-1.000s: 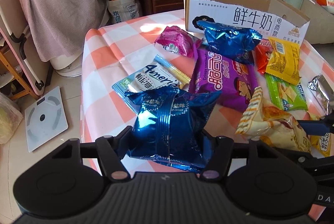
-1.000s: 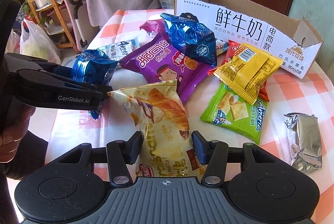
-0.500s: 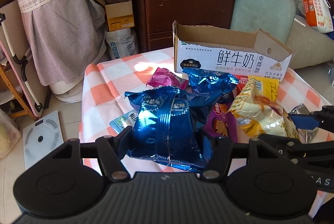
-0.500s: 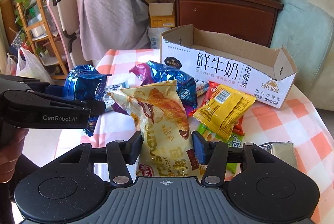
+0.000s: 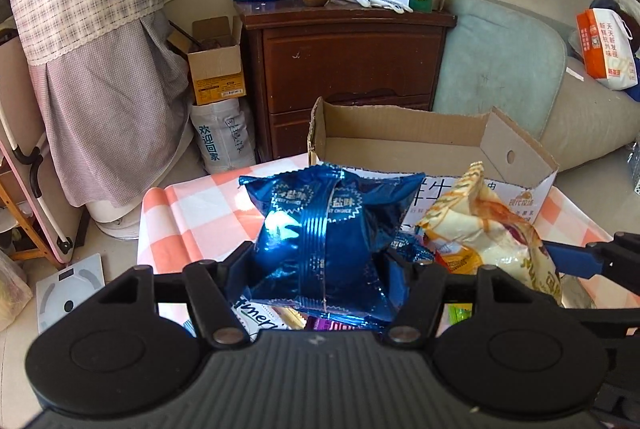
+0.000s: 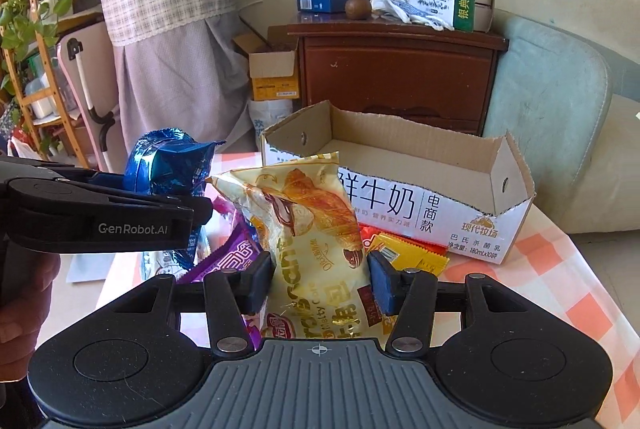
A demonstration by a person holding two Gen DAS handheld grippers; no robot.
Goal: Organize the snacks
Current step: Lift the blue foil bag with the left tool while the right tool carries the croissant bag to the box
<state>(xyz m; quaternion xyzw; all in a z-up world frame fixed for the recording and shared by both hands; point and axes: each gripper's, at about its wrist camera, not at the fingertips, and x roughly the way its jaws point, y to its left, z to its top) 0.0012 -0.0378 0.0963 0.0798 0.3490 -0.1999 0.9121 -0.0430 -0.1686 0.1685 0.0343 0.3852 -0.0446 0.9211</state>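
Observation:
My left gripper (image 5: 320, 269) is shut on a shiny blue snack packet (image 5: 324, 229) and holds it in the air in front of the open cardboard box (image 5: 400, 133). My right gripper (image 6: 320, 281) is shut on a yellow croissant cake bag (image 6: 312, 229), held beside it; this bag also shows in the left wrist view (image 5: 480, 225). The blue packet (image 6: 168, 161) and left gripper (image 6: 192, 213) show at the left of the right wrist view. The box (image 6: 400, 201) lies just beyond, its inside bare where visible.
More snacks lie on the orange-checked table (image 6: 560, 269): a purple bag (image 6: 228, 257), yellow and red packets (image 6: 408, 253). Behind stand a brown cabinet (image 5: 352, 69), a pale sofa cushion (image 5: 500, 69) and a covered rack (image 5: 80, 49).
Both grippers have lifted their packets off the table and risen toward the box, so the views tilt up and its inside now shows.

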